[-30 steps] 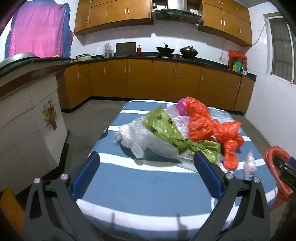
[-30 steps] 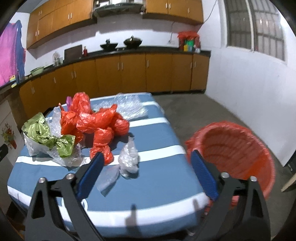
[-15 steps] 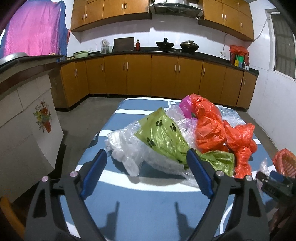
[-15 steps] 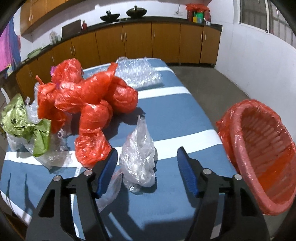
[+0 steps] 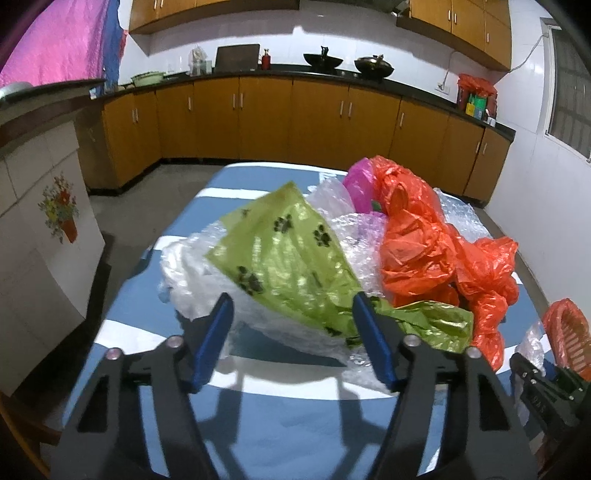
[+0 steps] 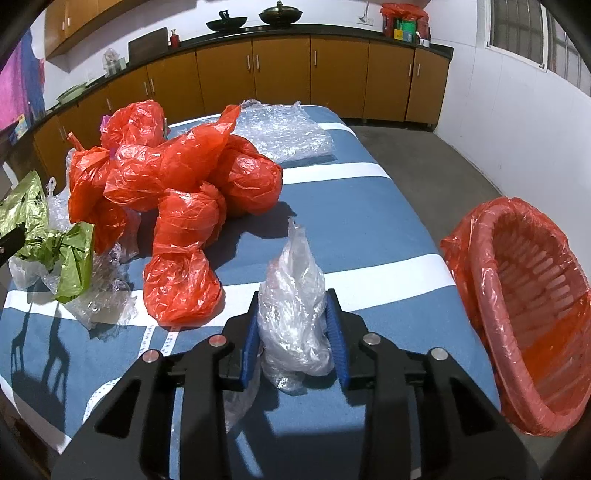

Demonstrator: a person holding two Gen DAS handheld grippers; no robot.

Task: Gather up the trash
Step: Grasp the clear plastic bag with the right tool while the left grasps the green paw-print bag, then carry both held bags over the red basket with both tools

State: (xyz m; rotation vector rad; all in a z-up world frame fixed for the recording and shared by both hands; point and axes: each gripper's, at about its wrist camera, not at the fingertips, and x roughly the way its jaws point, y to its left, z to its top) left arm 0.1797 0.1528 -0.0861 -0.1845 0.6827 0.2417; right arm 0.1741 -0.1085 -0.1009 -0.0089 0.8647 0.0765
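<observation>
I am in a home kitchen. Along the far wall runs a row of wooden base cabinets point(image 5: 258, 118) under a dark counter point(image 5: 295, 72), with matching wall cabinets point(image 5: 458, 22) above. On the counter stand two dark woks point(image 6: 226, 23), a red bottle point(image 5: 265, 61) and a green bowl point(image 5: 147, 78) at the left. White tiles cover the wall point(image 5: 332, 40). At the far right a barred window point(image 6: 524, 33) lets in light. To my left a pink cloth point(image 5: 55, 40) hangs, and a tiled side panel carries a flower-pot sticker point(image 5: 61, 208). The floor point(image 6: 424, 155) is bare grey concrete.
</observation>
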